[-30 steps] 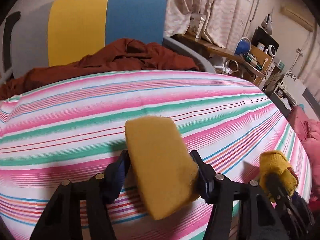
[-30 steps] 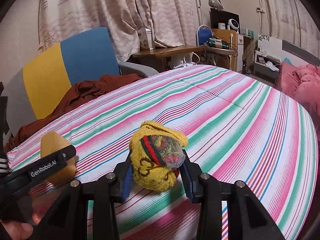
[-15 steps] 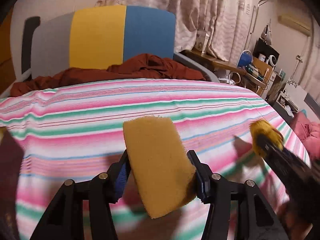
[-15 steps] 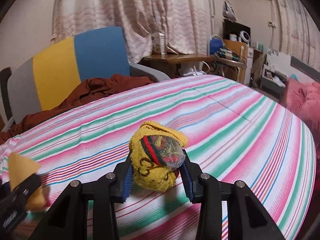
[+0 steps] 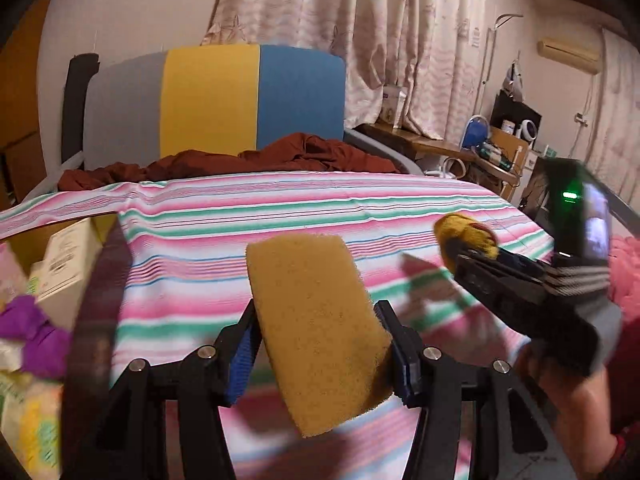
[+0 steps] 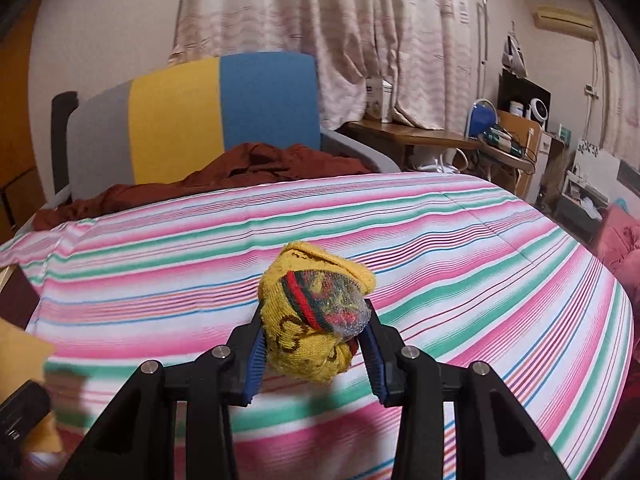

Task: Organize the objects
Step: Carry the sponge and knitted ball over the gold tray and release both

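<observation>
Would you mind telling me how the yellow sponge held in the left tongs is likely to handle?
The yellow sponge looks porous and fuzzy, so it is probably light and compressible. Its coarse surface should resist slipping between the left tongs. It stands out past the pads without drooping, so it seems fairly stiff; being flat, it is unlikely to roll on the striped cloth.

Striped bedspread [image 6: 440, 240], grey-yellow-blue headboard [image 6: 180, 120], patterned curtains [image 6: 340, 32], cluttered wooden desk [image 6: 412, 134] under warm light.

Blurred boxes [image 5: 60, 264] are cut off at the edge.
</observation>
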`<state>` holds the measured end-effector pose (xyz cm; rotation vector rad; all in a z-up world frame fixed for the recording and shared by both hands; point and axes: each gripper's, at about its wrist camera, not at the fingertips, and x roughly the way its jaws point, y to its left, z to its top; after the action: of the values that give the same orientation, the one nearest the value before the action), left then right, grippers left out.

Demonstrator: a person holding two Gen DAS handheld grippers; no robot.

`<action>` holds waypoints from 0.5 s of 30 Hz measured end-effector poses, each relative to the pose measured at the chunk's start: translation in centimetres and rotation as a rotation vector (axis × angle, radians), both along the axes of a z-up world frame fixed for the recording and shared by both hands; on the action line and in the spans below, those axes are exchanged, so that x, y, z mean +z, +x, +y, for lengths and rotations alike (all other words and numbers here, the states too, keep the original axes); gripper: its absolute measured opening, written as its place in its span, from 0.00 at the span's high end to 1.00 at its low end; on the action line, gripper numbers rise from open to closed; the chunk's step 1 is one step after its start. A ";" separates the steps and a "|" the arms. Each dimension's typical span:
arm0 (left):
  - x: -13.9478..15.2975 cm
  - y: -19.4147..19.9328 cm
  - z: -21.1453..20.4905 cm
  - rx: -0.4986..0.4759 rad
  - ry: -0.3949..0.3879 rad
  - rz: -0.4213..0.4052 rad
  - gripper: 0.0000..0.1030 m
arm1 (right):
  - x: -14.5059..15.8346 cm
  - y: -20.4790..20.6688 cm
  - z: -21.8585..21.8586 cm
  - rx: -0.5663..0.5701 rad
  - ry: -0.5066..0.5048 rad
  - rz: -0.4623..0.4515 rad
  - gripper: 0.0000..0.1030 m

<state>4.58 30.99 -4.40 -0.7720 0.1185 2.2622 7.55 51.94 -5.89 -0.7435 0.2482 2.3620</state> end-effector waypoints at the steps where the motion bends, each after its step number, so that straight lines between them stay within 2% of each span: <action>1: 0.2 0.5 -0.8 -0.006 0.005 0.005 0.45 | 0.0 -0.1 -0.6 0.010 0.004 -0.005 0.60; 5: 1.4 1.7 -4.6 -0.006 0.041 0.001 0.45 | -0.3 -0.2 -2.4 0.038 0.024 -0.027 0.60; 15: 3.9 1.7 -13.4 0.096 0.098 0.009 0.44 | -0.3 0.4 -6.4 0.124 0.005 -0.038 0.60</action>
<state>6.31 17.63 -0.47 -0.7296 -0.0252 2.3434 7.92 45.58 -6.17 -0.8222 0.1852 2.4614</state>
